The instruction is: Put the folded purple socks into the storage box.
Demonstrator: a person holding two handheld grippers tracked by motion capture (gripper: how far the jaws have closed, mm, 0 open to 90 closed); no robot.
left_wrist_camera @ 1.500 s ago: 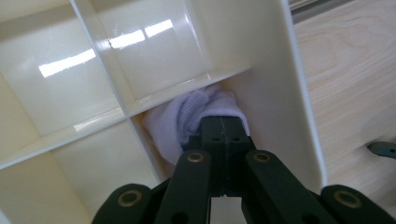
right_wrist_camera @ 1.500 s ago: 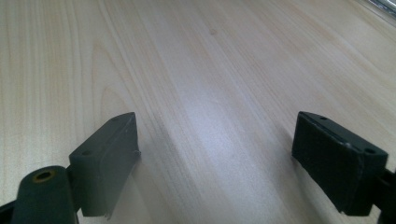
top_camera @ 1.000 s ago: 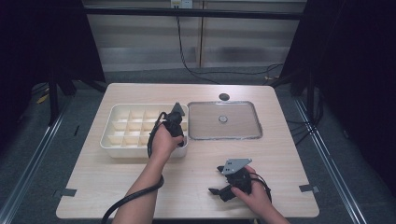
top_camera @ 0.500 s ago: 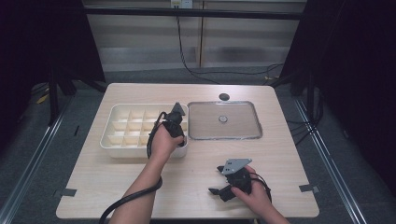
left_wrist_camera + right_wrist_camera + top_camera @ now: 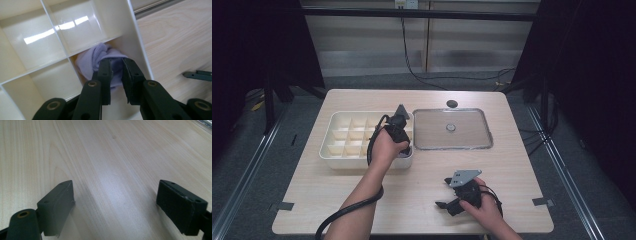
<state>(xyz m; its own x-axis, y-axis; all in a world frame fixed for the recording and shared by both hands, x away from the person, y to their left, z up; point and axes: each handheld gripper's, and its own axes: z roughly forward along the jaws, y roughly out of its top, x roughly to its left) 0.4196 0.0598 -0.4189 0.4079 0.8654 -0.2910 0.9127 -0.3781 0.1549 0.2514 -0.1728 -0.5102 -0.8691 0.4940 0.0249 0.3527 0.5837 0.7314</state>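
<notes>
- Your left gripper (image 5: 116,62) is down inside the cream plastic compartment tray (image 5: 343,131), working the near right corner cell, the one against the tray's right wall.
- In the left gripper view its black jaws are nearly pressed together, pinching a fold of the small pale lilac knitted cloth (image 5: 93,58); only a narrow slit shows between them.
- That cloth sits bunched in the corner cell, touching the divider on one side and the outer wall on the other (the neighbouring cells in that view look bare and glossy).
- From the high view your left hand (image 5: 387,145) covers the cell, with the gripper body (image 5: 398,125) tilted up and away from you and its black cable looping back along your forearm.
- Your right gripper (image 5: 451,197) rests low on the light wood-grain tabletop (image 5: 422,175), near the front edge and well apart from the tray.
- In the right gripper view its jaws (image 5: 115,202) are spread wide, with nothing but bare wood between them.
- The grey three-cornered plate (image 5: 462,176) on top of that gripper faces up, and your right hand (image 5: 477,205) grips it from behind.
- Just right of the compartment tray lies the flat silver metal tray (image 5: 472,145), with a small round object (image 5: 450,127) near its middle (too small to identify).
- A small dark round disc (image 5: 452,103) sits on the tabletop just beyond the metal tray's far edge.
</notes>
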